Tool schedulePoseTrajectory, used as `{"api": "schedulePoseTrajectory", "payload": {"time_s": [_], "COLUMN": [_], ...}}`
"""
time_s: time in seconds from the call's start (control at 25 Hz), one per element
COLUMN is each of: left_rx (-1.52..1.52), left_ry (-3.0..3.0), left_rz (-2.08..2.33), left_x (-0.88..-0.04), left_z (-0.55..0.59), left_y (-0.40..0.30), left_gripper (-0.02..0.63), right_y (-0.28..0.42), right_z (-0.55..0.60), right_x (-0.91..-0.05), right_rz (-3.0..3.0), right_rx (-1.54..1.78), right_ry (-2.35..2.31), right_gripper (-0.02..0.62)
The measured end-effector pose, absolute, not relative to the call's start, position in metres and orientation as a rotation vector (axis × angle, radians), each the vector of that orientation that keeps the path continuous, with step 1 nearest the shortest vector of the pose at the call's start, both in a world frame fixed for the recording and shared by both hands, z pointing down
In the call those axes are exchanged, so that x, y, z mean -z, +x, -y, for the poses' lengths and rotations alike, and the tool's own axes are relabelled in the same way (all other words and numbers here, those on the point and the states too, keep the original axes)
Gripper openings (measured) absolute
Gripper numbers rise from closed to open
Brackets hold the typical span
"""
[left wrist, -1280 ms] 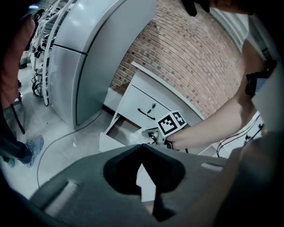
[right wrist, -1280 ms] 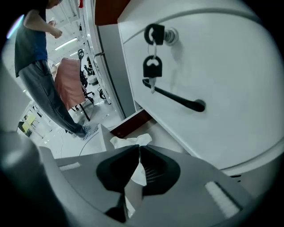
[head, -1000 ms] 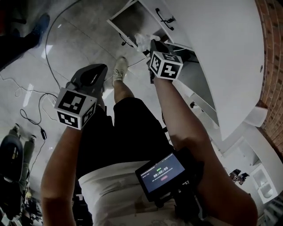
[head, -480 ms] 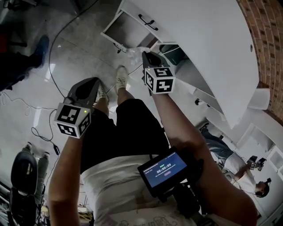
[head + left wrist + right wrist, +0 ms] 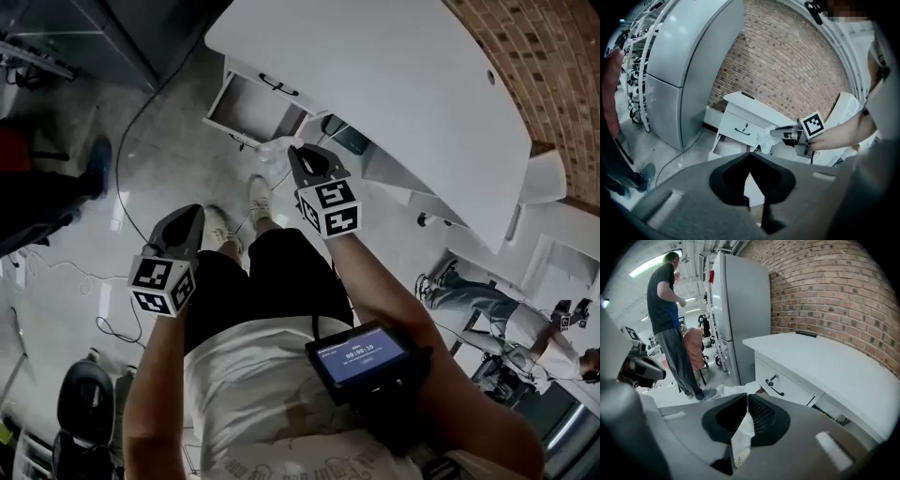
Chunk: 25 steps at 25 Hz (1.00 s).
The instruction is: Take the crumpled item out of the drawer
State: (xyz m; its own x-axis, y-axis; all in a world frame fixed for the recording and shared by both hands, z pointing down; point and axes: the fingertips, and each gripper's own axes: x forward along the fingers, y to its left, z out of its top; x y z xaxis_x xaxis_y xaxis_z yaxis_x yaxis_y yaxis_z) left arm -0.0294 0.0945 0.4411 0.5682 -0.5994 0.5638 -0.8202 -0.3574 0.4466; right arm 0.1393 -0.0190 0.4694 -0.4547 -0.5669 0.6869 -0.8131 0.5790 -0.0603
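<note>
Crumpled item (image 5: 271, 150), a pale wad of something thin like paper or plastic film, is already out of the drawer (image 5: 246, 101) and hangs in the air just in front of it, above the floor (image 5: 159, 169). The right gripper (image 5: 292, 156) has it: in the right gripper view the jaws are pinched on a fold of it (image 5: 739, 430), with the rest bunched up past the tips. The left gripper (image 5: 194, 216) hangs low at the person's side, well away, its jaws together and empty in its own view (image 5: 750, 174), which looks across at the wad (image 5: 765, 139) under the white desk (image 5: 394, 84).

From where I stand, the job now is simply to carry it clear. The grip is on one thin fold only, so I'd keep the squeeze firm and move smoothly; a jerk could tear it or let it slip free. Lifting up and back toward the body would keep the trailing part from catching on the open drawer's front edge.

Compared with a second ago, the wad was right at the drawer's mouth; now there is open floor between them. The right arm has drawn back, and the left has hardly moved.
</note>
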Motion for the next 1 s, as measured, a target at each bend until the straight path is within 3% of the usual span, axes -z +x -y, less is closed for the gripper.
{"api": "schedulePoseTrajectory", "payload": {"time_s": [1.0], "left_rx": [-0.36], "left_ry": [2.336], "left_rz": [1.137], "left_x": [-0.292], "left_z": [-0.046], "left_y": [0.004], "left_gripper": [0.003], "right_y": [0.188], "right_z": [0.008], "right_x": [-0.297], "right_rz": [2.395], "right_rx": [-0.38], "right_ry": [1.172], "right_gripper": [0.026]}}
